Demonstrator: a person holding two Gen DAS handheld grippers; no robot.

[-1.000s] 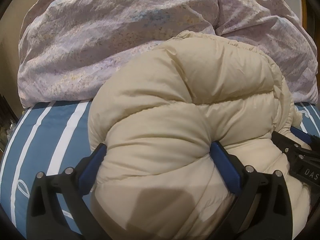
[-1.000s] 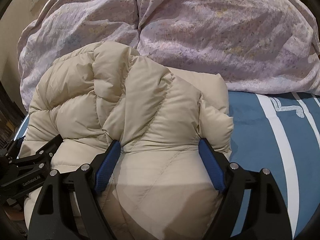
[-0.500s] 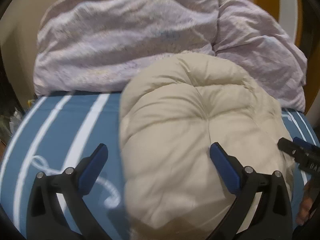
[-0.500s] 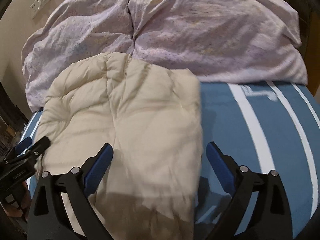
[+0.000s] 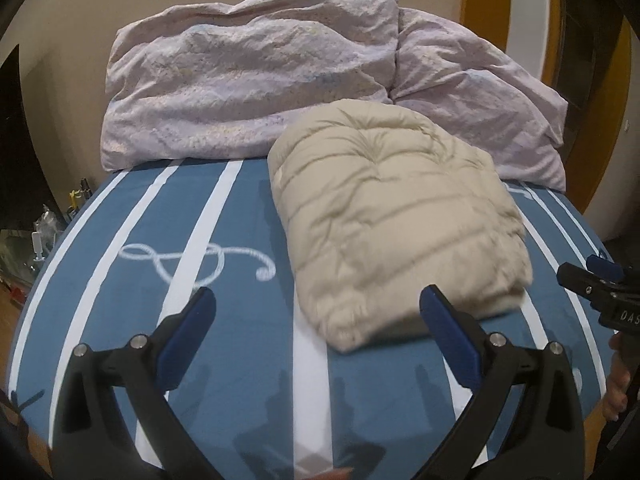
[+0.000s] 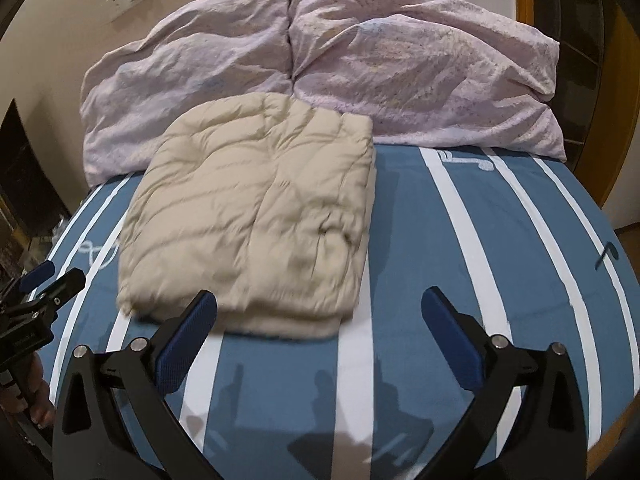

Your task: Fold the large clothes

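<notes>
Puffer jacket (image 5: pixel 396 216) sits folded on the striped bed (image 5: pixel 160 216) by the duvet (image 5: pixel 248 76). Left gripper (image 5: pixel 316 316) & right gripper (image 6: pixel 320 316) both wide, holding nothing. Fold looks done imo; next maybe tidy edges.

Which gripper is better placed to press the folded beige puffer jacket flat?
Marginally the left gripper: the folded beige puffer jacket reaches well between its open fingers. The right gripper sits offset.
</notes>
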